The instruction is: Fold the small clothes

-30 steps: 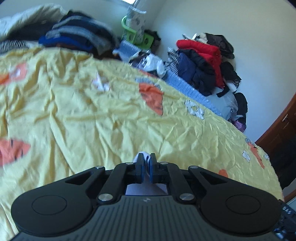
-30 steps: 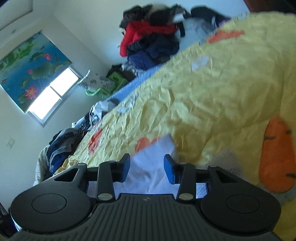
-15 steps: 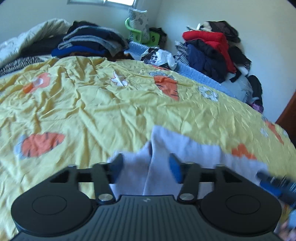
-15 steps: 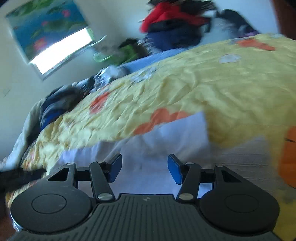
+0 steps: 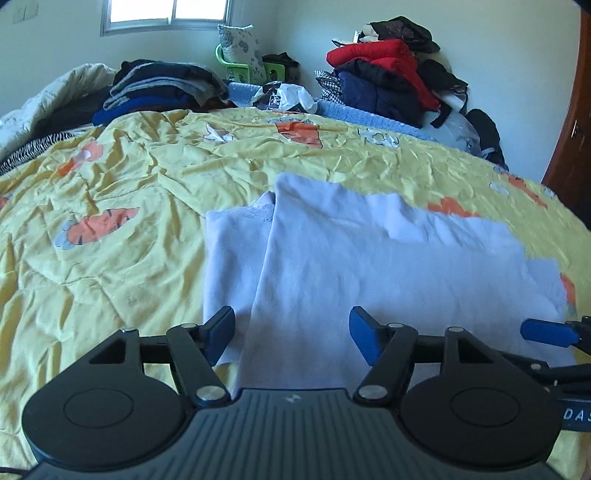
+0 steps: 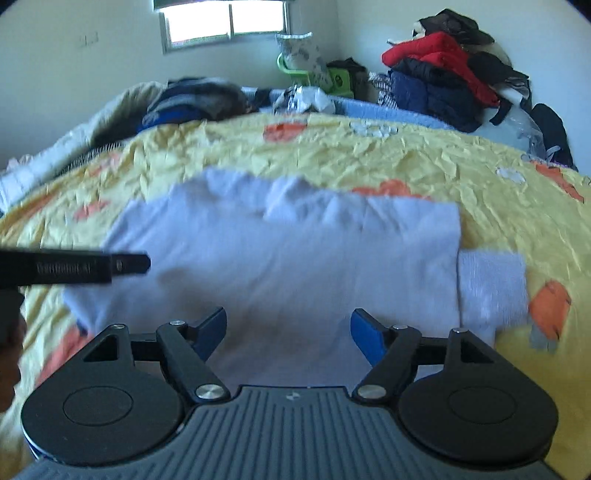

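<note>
Left wrist view: the left hand-held gripper (image 5: 291, 334) stands wide, its two blue pads spread and holding nothing. Straight ahead of it, reaching under its fingers, lies one pale lilac garment (image 5: 369, 258) spread flat on the bed (image 5: 129, 177), whose yellow cover carries orange carrot prints. A narrower fold of the same cloth runs ahead-left of the left pad. Off to the right, low at the edge, the right hand-held gripper (image 5: 546, 332) shows a blue pad, and its body bears the letters "DAS", cut off by the frame. Far ahead-left sits a stack of dark folded clothes (image 5: 162, 88); far ahead-right a pile of jackets (image 5: 388, 77), red on top of navy. Between them stand a green chair (image 5: 247, 68) and, higher on the wall, a window (image 5: 166, 11).

Right wrist view: the right hand-held gripper (image 6: 288, 332) is also wide and grips nothing. The lilac garment (image 6: 295, 258) lies directly ahead, its near hem under the pads, and a small flap sticks out ahead-right. From the left a black finger of the left hand-held gripper (image 6: 129, 263) reaches over the cloth's left part; the white writing on it is too blurred to read. The view is motion-smeared.
</note>
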